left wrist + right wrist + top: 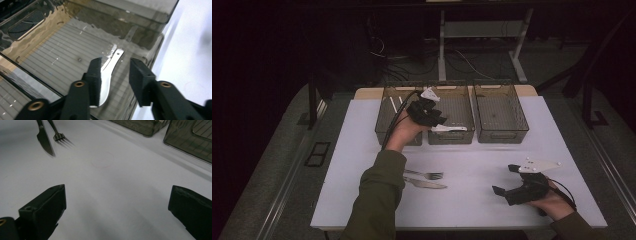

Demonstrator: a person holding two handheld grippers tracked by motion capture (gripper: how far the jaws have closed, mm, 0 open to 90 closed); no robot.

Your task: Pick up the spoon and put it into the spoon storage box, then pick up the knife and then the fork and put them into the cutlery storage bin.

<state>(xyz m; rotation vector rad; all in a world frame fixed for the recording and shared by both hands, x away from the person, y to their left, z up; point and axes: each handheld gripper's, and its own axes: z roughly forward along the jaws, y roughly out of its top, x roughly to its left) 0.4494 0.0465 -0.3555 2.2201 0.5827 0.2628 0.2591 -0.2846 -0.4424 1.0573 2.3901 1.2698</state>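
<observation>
My left gripper [432, 118] hangs over the middle one of three clear smoky bins [460, 107] at the back of the table. In the left gripper view its jaws [115, 80] stand apart. A white flat utensil [110, 71] with a hole in its end lies between them, close against the left pad; the right pad is clear of it. The same white utensil [450, 128] pokes out to the right over the bin's front wall. My right gripper [505, 179] rests open near the table's front right, above bare white table [117, 205].
A metal fork [427, 175] and knife [428, 184] lie on the white table top in front of the left forearm, and the knife [45, 140] and fork [58, 136] also lie ahead of the right gripper. The left bin [387, 120] holds thin white sticks. The right bin [502, 112] stands beside the middle one.
</observation>
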